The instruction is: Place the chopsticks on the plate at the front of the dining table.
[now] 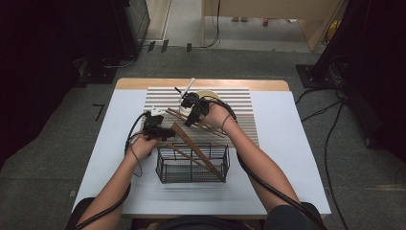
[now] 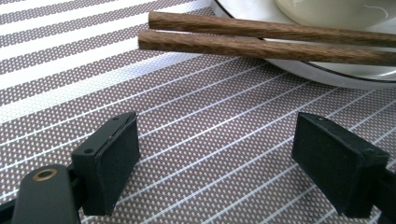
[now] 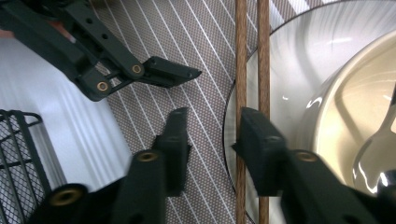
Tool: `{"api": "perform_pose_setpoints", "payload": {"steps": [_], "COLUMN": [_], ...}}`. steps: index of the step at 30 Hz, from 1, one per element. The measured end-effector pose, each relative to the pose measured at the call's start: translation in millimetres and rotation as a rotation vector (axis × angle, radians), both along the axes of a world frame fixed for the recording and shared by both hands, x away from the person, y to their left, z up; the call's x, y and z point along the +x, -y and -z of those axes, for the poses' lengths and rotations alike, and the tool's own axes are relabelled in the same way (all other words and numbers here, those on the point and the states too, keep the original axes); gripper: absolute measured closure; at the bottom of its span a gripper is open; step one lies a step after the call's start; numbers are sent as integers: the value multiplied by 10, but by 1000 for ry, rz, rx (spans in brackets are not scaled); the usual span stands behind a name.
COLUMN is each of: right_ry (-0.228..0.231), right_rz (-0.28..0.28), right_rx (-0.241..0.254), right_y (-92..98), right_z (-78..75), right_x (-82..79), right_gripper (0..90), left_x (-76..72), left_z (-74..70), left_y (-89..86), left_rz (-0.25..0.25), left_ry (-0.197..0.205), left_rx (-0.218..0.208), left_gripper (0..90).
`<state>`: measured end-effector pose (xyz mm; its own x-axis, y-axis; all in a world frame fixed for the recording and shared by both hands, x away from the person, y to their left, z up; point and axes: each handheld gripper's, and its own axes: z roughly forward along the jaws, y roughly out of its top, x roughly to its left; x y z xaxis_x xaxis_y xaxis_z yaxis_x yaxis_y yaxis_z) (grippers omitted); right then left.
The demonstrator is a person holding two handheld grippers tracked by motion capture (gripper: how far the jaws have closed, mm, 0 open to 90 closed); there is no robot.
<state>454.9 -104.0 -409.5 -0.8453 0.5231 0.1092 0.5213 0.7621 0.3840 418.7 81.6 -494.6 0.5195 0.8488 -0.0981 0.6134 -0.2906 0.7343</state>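
Your right gripper (image 3: pixel 212 140) has its jaws a little apart, with nothing squeezed. Your left gripper (image 2: pixel 217 161) is wide and holds nothing. The two brown wooden chopsticks (image 3: pixel 251 56) are long and round. They lie side by side on the shiny plate's (image 3: pixel 285 84) rim, over the bumpy striped mat (image 2: pixel 187 121).

A black wire basket (image 1: pixel 192 165) (two more wooden sticks leaning inside) is seen on the white desk (image 1: pixel 282 158), near a striped placemat (image 1: pixel 242 103).

Even light, dark blurred edges.
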Motion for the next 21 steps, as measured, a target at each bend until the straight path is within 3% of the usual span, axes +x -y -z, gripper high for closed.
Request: {"api": "perform_pose_setpoints", "payload": {"steps": [6, 9, 13, 21], "right_ry": [12, 19, 15, 41], "right_rz": [-1, -12, -14, 0], "right_rx": [81, 113, 126, 183], "right_y": [70, 97, 134, 226], "right_z": [28, 56, 95, 160], "right_x": [-44, -66, -85, -131], "right_gripper": [496, 474, 471, 381], "left_x": [7, 4, 23, 68], "left_z": [-8, -45, -67, -98], "left_y": [-11, -9, -18, -6], "left_rz": [5, 7, 5, 23], "left_ry": [-3, 26, 25, 28], "left_rx": [10, 28, 13, 23], "left_gripper": [153, 153, 153, 153]}}
